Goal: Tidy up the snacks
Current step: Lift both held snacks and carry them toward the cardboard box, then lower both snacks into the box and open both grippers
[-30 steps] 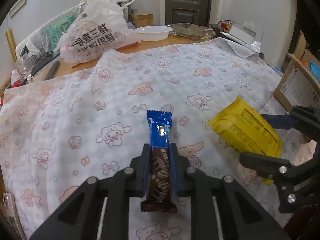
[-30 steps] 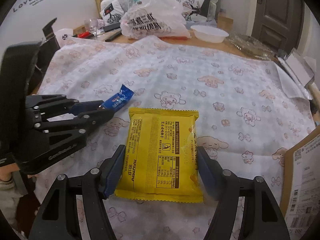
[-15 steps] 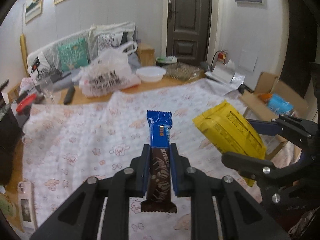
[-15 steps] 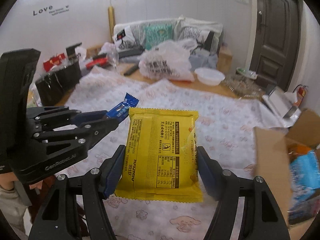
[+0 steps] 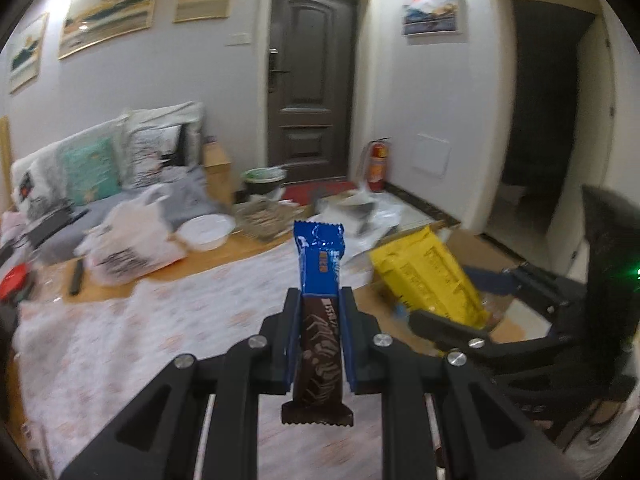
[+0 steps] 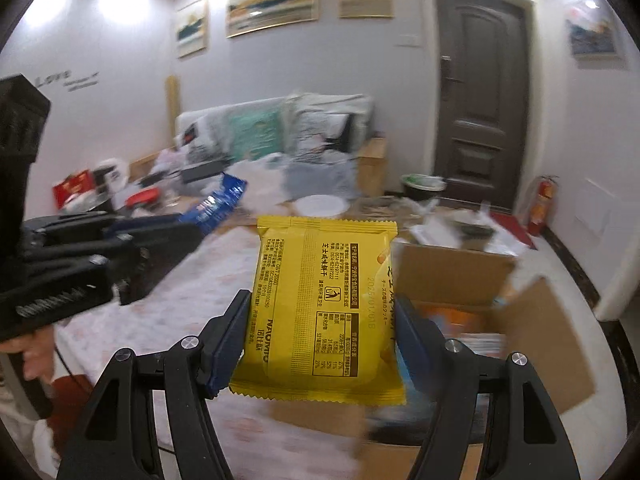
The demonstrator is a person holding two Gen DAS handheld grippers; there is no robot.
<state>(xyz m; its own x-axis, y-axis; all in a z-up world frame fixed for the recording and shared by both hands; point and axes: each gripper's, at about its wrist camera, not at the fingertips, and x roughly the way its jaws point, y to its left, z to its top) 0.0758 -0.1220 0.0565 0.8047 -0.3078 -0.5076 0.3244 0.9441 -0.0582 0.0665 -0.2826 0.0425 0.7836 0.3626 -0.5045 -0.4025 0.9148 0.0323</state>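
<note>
My left gripper (image 5: 320, 308) is shut on a blue and brown chocolate bar (image 5: 320, 280) and holds it high above the patterned tablecloth (image 5: 160, 320). My right gripper (image 6: 324, 312) is shut on a flat yellow snack packet (image 6: 320, 300), also lifted in the air. The yellow packet shows in the left wrist view (image 5: 428, 276) to the right of the bar. The bar shows in the right wrist view (image 6: 220, 204) at the left. An open cardboard box (image 6: 452, 272) with snacks inside stands beyond and below the yellow packet.
A white plastic bag (image 5: 128, 248), a white bowl (image 5: 206, 232) and a clear tray (image 5: 264, 220) sit at the table's far side. A sofa with cushions (image 5: 100, 164) is behind. A door (image 5: 312, 80) and a red fire extinguisher (image 5: 376, 164) are at the back.
Both grippers have risen from the table with their snacks and tilted up and to the right, so the room and the cardboard box now fill the views.
</note>
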